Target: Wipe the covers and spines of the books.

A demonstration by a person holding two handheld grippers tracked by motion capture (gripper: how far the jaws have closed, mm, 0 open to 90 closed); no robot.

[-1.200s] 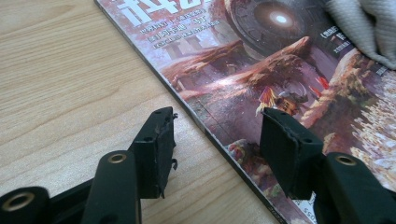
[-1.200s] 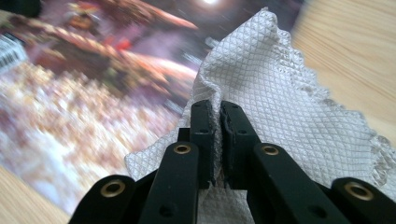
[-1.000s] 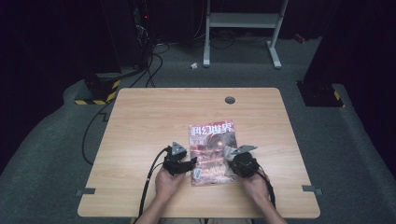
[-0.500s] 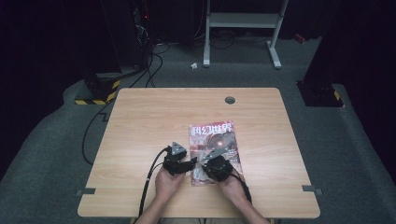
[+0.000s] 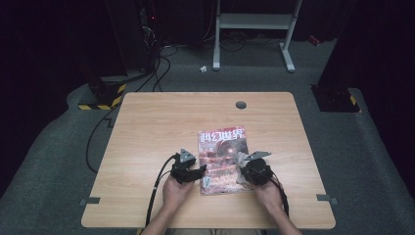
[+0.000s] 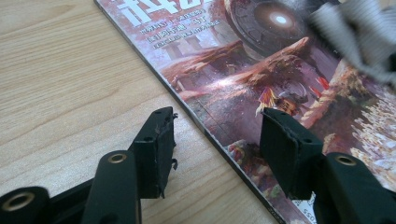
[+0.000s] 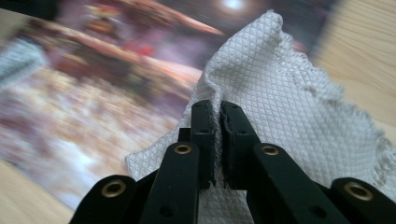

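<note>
Wiping a magazine cover, mid-job by the look of it. Magazine [image 5: 222, 160] lies flat, cover up, on the wooden bench [image 5: 147, 127], near the person's edge, a bit right of centre. Right tool [image 7: 216, 140] has its jaws pressed together on a pinch of white waffle-weave cloth [image 7: 280, 93]; the cloth bunches up around the jaws and drapes onto the right side of the cover, part of it reaching past the magazine edge over bare wood. In the high view the right tool [image 5: 255, 169] sits at the magazine's lower right edge with the cloth [image 5: 241, 161] on the cover. Left tool [image 6: 215, 140] has its jaws apart, straddling the magazine's left edge: one jaw over bare bench, the other over the cover's lower left corner. Can't tell if either jaw actually touches the paper; likely it's there to pin the magazine while the other hand wipes. In the high view the left tool [image 5: 188, 169] is just beside the magazine's left edge. Right gripper view is blurred on the cover, so the cover print is unreadable there. Next move, my guess: drag the cloth across the cover with light downward pressure, keeping the pinch tight so the cloth doesn't slip out, and the left tool needs to hold the corner down or the magazine will slide.
</note>
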